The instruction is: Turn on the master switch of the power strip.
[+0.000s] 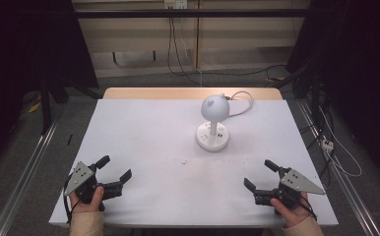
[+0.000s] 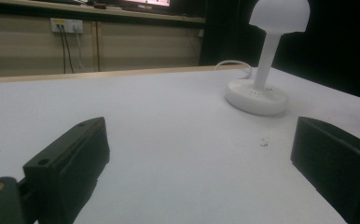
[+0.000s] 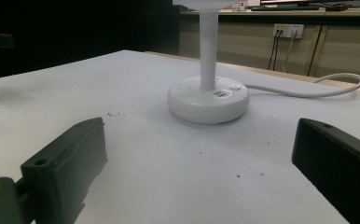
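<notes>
The right gripper [image 1: 260, 176] rested low at the near edge of the surface [image 1: 143, 142], its jaws spread wide with nothing between them. In the right gripper view only bare white surface lay between the two black jaws. The left gripper [image 1: 114, 168] sat at the opposite near corner, also wide and holding nothing, its jaws angled toward the middle.

Ahead of both stood the lamp [image 1: 212, 123], a white desk lamp with a round base, a slim upright stem and a domed shade. From the right gripper it lay forward and to the left, near enough that its base [image 3: 208, 100] stood large just beyond the jaw tips in that gripper's own view. From the left gripper it lay forward and well off to the right, farther away, with the base [image 2: 256, 96] small beyond the right-hand jaw. The right hand looked the nearer of the two, so it seemed the likelier one to reach first.

The lamp's long axis ran straight up, so a gripper coming in level would probably meet the stem [image 3: 208, 51] crosswise. Small buttons and sockets dotted the top of the base on the side facing the grippers.

Beyond the lamp its white cord [image 1: 244, 101] looped away toward the far edge, on the far side from both grippers.
</notes>
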`<state>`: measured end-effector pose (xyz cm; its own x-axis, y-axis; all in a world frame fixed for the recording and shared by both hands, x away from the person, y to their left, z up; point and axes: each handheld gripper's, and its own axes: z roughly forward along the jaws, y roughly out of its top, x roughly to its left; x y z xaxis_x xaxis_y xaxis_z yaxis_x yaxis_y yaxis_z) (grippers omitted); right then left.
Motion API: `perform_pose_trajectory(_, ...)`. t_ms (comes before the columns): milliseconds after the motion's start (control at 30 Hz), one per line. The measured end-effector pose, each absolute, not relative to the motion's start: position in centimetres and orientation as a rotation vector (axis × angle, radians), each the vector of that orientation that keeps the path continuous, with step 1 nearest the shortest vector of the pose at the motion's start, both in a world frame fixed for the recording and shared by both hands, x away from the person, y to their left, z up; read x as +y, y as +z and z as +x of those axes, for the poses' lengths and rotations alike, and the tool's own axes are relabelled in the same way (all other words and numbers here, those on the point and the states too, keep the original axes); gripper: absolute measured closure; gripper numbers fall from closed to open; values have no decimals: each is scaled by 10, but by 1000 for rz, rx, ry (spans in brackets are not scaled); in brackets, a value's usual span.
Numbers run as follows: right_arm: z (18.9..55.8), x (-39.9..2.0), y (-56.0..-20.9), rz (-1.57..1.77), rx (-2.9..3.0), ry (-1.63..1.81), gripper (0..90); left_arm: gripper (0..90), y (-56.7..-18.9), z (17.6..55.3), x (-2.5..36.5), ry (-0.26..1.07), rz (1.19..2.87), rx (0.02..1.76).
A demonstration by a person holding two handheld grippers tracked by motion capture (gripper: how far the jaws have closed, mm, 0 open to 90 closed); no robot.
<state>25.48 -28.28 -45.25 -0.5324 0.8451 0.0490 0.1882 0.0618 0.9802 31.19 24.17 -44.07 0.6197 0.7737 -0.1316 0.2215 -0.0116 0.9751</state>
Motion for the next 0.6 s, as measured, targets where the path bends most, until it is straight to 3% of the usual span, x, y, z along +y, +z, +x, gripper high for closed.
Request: perform_pose_trajectory(600, 268, -285, -450, 1052, 1790, 1482, 51, 40, -441, 315, 241, 530, 1565, 845)
